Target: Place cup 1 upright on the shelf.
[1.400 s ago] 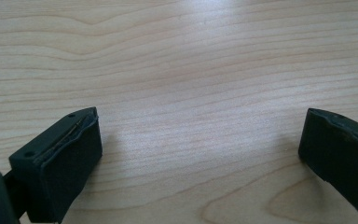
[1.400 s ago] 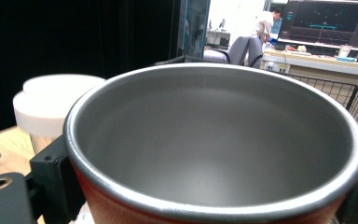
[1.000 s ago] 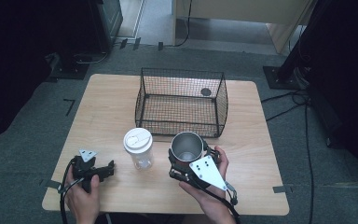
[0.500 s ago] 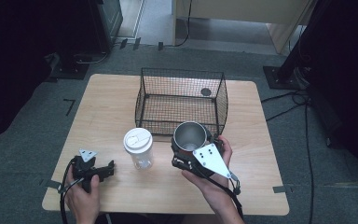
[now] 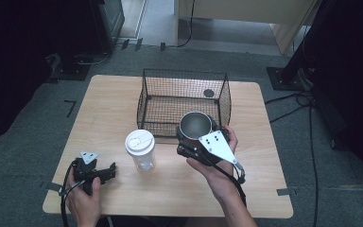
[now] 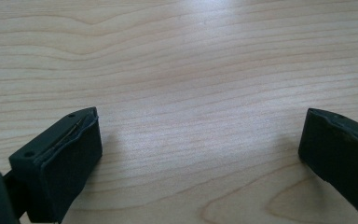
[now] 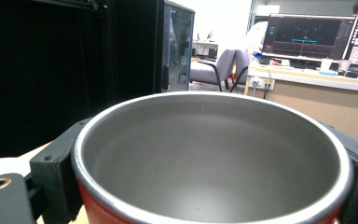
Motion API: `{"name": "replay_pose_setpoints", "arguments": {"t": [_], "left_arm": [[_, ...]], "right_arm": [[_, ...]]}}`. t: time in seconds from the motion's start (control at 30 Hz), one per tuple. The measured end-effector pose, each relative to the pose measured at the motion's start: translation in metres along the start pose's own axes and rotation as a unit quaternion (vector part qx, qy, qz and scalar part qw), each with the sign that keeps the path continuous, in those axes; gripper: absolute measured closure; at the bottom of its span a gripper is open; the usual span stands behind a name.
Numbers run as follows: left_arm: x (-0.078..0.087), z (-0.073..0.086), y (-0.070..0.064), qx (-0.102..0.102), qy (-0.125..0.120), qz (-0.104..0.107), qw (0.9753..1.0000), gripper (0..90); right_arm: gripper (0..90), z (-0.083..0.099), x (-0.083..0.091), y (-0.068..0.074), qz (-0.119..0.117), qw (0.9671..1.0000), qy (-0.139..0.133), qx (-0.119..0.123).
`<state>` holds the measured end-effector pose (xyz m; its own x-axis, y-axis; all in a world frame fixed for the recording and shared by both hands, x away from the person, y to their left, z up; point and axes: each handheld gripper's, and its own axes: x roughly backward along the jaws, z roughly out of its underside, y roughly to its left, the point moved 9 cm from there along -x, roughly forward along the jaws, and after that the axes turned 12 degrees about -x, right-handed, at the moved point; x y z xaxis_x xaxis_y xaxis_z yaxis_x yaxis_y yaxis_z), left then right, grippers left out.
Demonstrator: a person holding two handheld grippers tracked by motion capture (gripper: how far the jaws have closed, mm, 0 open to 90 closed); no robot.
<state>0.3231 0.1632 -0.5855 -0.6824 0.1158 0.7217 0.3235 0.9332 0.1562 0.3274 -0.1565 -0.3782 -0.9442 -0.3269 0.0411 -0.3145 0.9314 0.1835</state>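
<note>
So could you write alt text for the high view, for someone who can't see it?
A person's right gripper holds a metal cup at the front edge of a wire basket on a wooden table. The left gripper rests open near the table's front left, with a lidded clear cup standing between them.

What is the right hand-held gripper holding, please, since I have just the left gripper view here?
Observer: The right hand-held gripper is shut on an empty metal cup, red outside.
Operator: Where is it relative to the basket?
Observer: At the near wall of the wire basket, towards its right end.
Operator: Anything else nearby?
Observer: A white-lidded clear cup stands on the table to its left.
</note>
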Motion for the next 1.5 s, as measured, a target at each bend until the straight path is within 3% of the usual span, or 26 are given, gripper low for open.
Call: {"name": "replay_pose_setpoints", "arguments": {"t": [0.73, 1.5], "left_arm": [[0.0, 0.0, 0.0, 0.0, 0.0, 0.0, 1.0, 0.0], [0.0, 0.0, 0.0, 0.001, 0.0, 0.0, 1.0, 0.0]], "right_arm": [[7.0, -0.016, -0.046, -0.031, 0.021, 0.9995, 0.0, -0.022], [6.9, -0.022, -0.107, -0.073, 0.079, 0.9964, -0.008, -0.032]]}}
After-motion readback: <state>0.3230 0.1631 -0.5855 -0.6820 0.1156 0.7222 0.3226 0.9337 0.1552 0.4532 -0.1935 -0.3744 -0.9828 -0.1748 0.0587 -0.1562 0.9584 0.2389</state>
